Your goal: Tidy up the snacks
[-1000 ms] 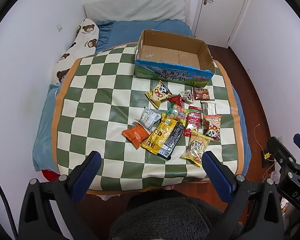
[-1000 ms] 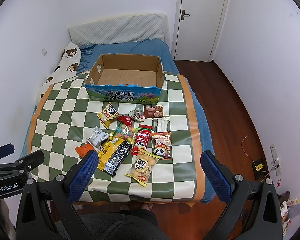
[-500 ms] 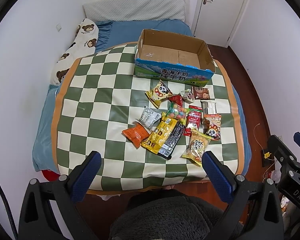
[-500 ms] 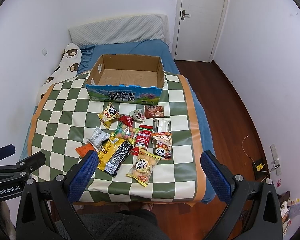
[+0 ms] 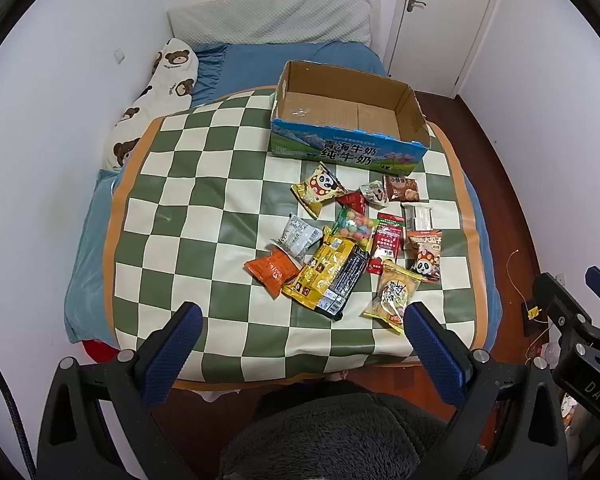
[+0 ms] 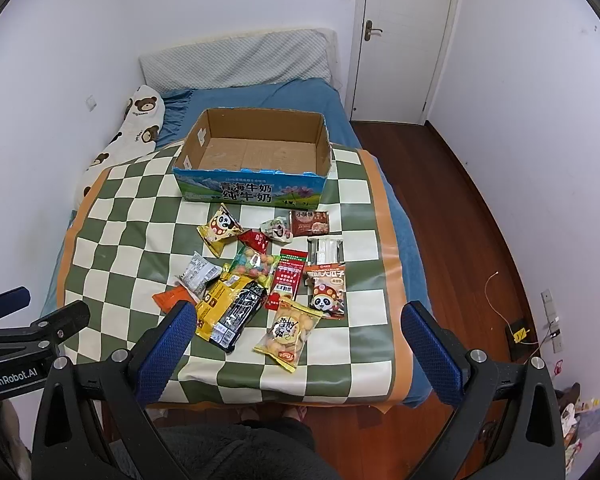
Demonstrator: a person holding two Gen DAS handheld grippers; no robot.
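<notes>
Blue-padded left tongs [image 5: 300, 326] and right tongs [image 6: 296, 326] both spread wide, empty, above the snack packets [image 6: 260, 280].

Even indoor light, fisheye-warped edges

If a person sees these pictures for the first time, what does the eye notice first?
First comes the heap of bright snack packets lying loose on the green and cream checkered mat that covers the bed. Just behind them stands an open cardboard box with a blue printed front, and nothing inside. Both grippers, left and right, hang open near the bed's foot.
</notes>
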